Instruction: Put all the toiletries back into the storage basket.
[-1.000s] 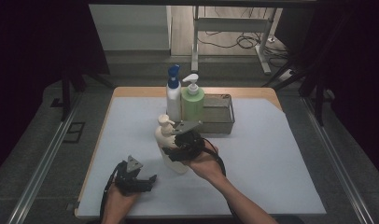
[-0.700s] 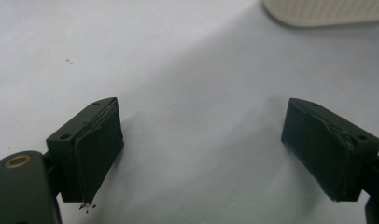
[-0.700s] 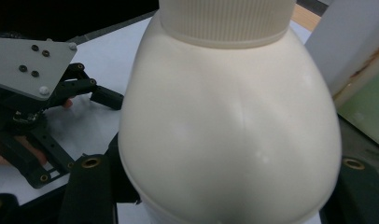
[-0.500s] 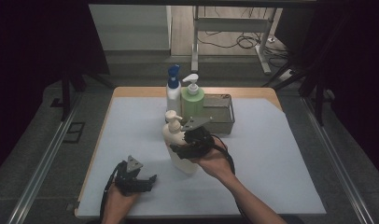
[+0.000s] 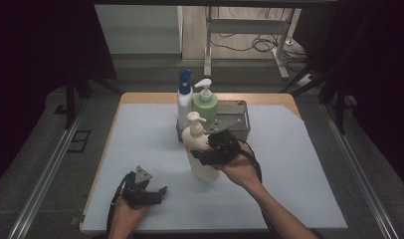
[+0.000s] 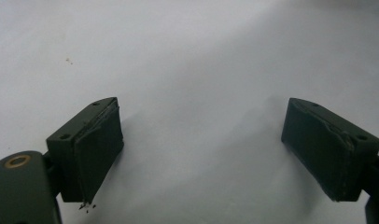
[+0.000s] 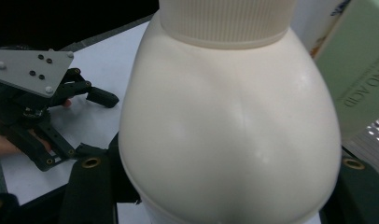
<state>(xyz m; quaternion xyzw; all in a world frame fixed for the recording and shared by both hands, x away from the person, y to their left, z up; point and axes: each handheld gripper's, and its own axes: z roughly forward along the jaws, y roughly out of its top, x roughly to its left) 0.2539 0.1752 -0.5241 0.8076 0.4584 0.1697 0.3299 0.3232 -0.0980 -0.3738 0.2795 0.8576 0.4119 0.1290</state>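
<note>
A cream pump bottle [image 5: 202, 154] stands upright in the middle of the white table top, and my right gripper [image 5: 210, 152] is shut on its body from the right. Up close in the right gripper view the cream bottle [image 7: 229, 121] sits between the two black jaws, which press its sides. My left gripper [image 5: 148, 191] rests near the table's front left edge. In the left gripper view its fingers [image 6: 92, 149] stand wide apart over bare white surface, so the left gripper [image 6: 215, 154] is open with nothing between them.
A metal tray [image 5: 237, 124] stands at the back middle of the table. A white bottle with a blue pump [image 5: 184, 97] and a green pump bottle [image 5: 206, 102] stand at the tray's left end. The green bottle [image 7: 360, 79] is close beside the cream one.
My right gripper has carried the cream bottle a little to the right and toward the front. The left gripper has stayed put.
</note>
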